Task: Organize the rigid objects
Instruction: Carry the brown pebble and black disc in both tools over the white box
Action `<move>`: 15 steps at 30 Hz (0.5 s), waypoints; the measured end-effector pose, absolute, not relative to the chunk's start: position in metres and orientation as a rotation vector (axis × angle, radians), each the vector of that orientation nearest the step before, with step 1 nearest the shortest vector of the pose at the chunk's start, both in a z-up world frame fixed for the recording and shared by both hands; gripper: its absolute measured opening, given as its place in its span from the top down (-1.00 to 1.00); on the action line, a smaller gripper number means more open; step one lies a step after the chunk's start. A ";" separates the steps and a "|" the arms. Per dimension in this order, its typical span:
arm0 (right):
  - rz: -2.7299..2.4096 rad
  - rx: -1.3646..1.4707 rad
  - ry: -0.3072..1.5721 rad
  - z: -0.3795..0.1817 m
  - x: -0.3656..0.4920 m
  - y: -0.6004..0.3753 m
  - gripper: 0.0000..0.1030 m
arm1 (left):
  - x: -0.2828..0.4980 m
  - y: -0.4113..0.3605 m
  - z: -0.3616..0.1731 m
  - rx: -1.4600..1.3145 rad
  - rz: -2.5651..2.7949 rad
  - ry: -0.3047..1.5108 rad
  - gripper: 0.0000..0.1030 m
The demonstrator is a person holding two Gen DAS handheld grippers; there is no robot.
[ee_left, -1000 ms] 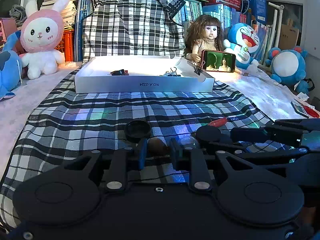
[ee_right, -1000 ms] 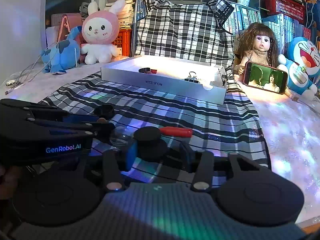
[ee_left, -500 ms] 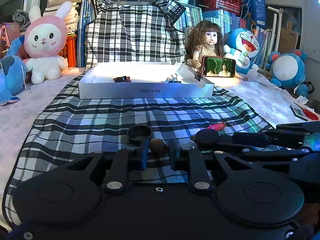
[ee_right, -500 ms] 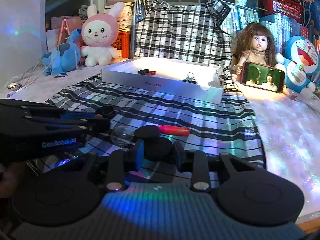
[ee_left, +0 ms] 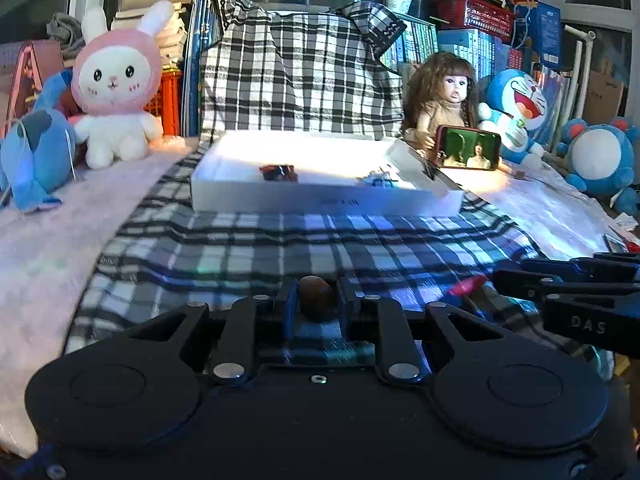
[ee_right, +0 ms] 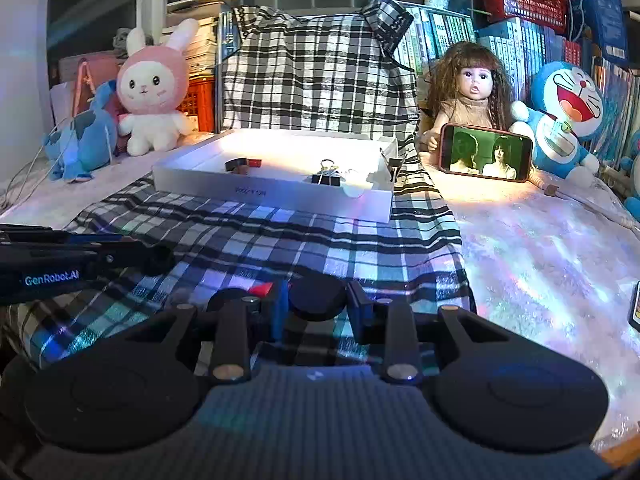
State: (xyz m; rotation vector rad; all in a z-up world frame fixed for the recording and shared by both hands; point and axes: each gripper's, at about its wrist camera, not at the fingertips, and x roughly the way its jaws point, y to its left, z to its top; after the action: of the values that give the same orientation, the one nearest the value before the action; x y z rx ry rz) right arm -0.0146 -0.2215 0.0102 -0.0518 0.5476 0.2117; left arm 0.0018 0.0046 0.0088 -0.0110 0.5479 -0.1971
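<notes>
My left gripper [ee_left: 315, 300] is shut on a small brown oval nut-like piece [ee_left: 316, 298], lifted above the checked cloth [ee_left: 280, 244]. My right gripper [ee_right: 318, 300] is shut on a round black cap [ee_right: 318, 296], also raised off the cloth. A red-handled tool [ee_right: 261, 289] lies on the cloth just left of the right gripper, and it shows as a red tip [ee_left: 466, 283] in the left wrist view. The white tray [ee_right: 280, 196] stands farther back, holding a black-and-red piece [ee_right: 242, 165] and a binder clip [ee_right: 327, 176].
Behind the tray hangs a checked bag [ee_right: 316, 72]. A pink rabbit toy [ee_right: 154, 92] and a blue plush [ee_right: 80, 140] sit at the left. A doll [ee_right: 470, 92], a phone [ee_right: 486, 152] and a blue cat toy [ee_right: 564, 120] stand at the right.
The right gripper closed on the black cap and lifted it. The left gripper rose with the brown piece; the black ring and clear ball dropped out of its view.
</notes>
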 end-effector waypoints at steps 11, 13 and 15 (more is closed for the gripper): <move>0.171 0.090 0.575 0.025 0.022 -0.239 0.29 | 0.049 0.024 0.038 -0.009 -0.179 0.542 0.62; 0.173 0.100 0.567 0.031 0.029 -0.240 0.29 | 0.058 0.024 0.043 -0.024 -0.188 0.548 0.62; 0.174 0.103 0.560 0.036 0.036 -0.240 0.29 | 0.067 0.024 0.048 -0.043 -0.199 0.554 0.62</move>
State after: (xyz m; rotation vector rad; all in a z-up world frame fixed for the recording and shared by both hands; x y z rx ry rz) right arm 0.0361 -0.2404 0.0363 0.1027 0.5599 0.1737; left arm 0.0665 0.0237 0.0476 -0.0425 0.5545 -0.1993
